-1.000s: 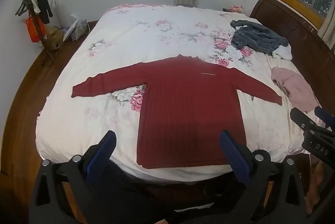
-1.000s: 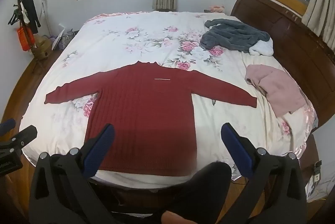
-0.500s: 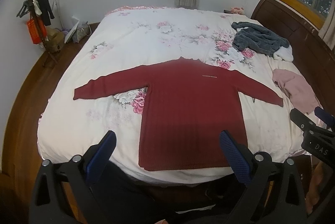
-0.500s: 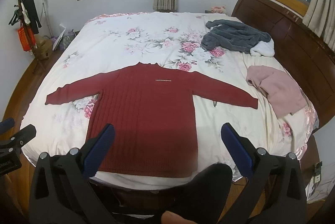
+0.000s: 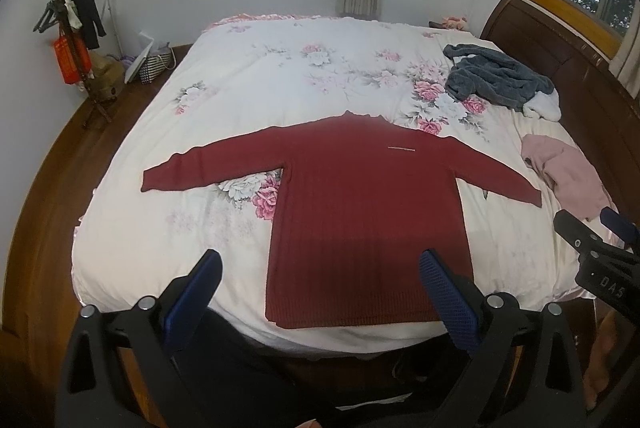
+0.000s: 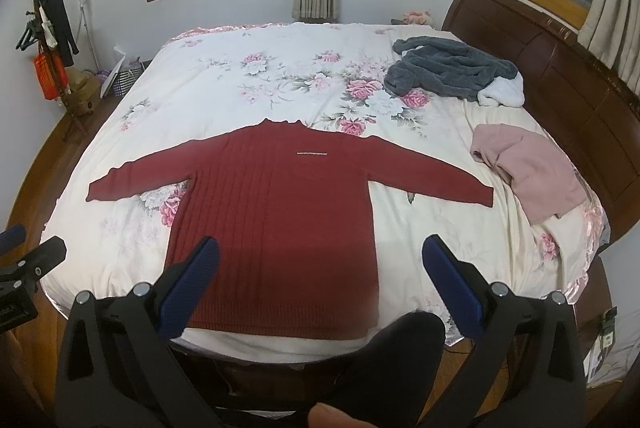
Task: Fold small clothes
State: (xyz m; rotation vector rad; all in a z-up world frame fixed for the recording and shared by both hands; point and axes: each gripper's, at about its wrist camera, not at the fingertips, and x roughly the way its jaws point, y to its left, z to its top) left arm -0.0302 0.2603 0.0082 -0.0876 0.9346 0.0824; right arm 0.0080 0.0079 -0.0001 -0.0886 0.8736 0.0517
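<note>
**Red sweater spread flat, both tools released above the near edge**

At far left a coat rack (image 5: 70, 40) stands by the wall with dark clothes and an orange bag hanging on it. The left tool (image 5: 320, 268) is held over the foot of the bed (image 5: 248, 68), its blue-padded fingers (image 5: 192, 292) spread wide and grasping nothing. The red sweater (image 5: 368, 228) lies flat on the floral bedcover, hem toward the near edge, collar pointing away, both sleeves stretched out to the sides. The right tool (image 6: 320, 268) hovers beside the left one, likewise spread apart and empty. Farther right, a pink garment (image 6: 528, 168) lies crumpled near the sweater's right cuff, apart from it. A grey fleece garment (image 6: 452, 72) sits heaped beyond it, next to the dark wooden headboard (image 6: 560, 60).
</note>
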